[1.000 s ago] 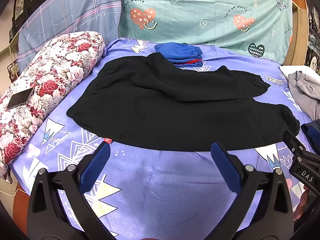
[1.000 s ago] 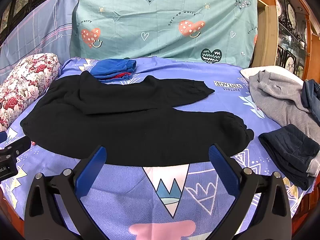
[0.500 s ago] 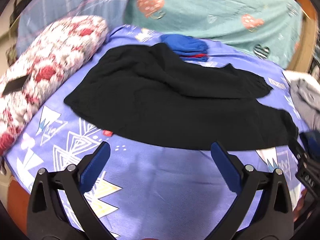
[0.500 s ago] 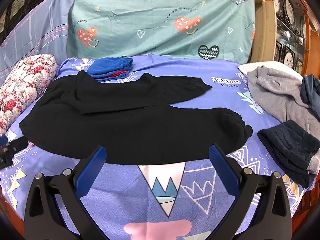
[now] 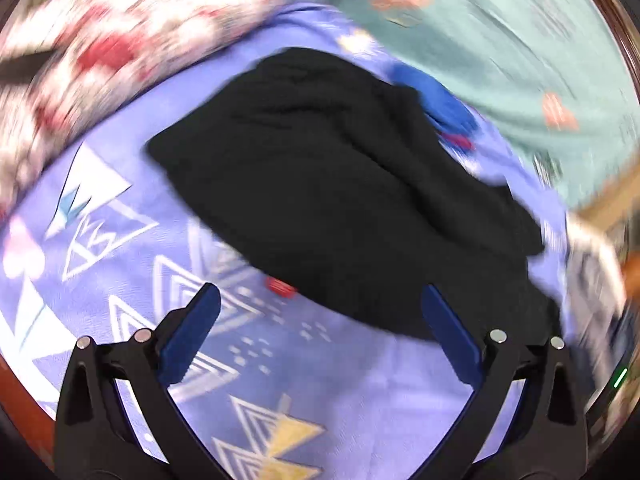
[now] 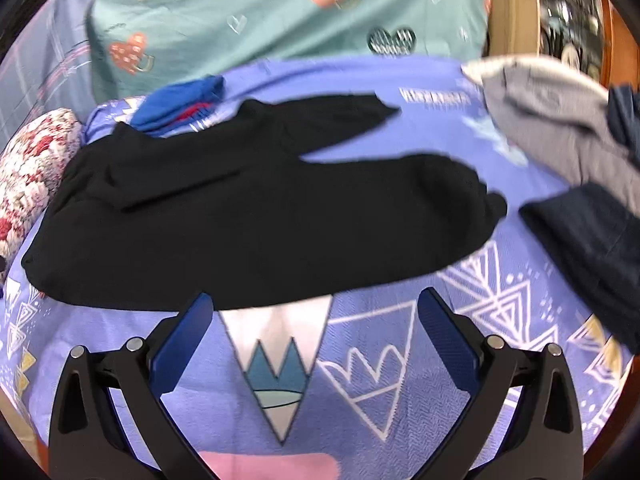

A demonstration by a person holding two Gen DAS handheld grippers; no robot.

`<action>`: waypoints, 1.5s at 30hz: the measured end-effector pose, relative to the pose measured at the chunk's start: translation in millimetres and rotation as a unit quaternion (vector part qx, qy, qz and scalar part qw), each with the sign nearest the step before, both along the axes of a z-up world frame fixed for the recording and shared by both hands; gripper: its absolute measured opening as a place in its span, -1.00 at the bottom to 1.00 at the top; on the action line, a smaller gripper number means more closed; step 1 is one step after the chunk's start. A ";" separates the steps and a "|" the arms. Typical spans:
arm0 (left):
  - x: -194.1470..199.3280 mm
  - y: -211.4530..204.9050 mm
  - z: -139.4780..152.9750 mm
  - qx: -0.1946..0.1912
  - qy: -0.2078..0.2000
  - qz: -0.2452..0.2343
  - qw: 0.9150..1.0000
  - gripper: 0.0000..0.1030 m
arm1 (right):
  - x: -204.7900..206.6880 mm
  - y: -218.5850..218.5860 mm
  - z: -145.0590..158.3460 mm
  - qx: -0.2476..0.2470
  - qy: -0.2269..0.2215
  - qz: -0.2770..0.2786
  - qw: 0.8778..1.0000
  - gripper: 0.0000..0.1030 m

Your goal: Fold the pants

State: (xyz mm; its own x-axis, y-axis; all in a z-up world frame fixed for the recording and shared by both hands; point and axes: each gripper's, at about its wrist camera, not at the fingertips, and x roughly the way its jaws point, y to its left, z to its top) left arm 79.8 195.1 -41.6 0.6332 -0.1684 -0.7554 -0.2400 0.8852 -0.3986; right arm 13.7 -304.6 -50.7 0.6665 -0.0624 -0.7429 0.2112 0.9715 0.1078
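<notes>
you've got bare sheet in front of the black pants; dark folded garment crowds the right, floral pillow blocks left.

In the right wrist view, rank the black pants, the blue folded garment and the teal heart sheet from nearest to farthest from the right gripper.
1. Black pants: spread just ahead of the open right gripper.
2. Blue folded garment: beyond the pants, far left.
3. Teal heart sheet: upright at the back.
</notes>
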 end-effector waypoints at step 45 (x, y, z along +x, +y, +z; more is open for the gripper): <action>117.1 65.0 -32.3 -0.007 0.045 0.045 0.998 -0.79 | 107.7 -173.0 -0.8 0.067 0.073 -0.101 0.990 -0.69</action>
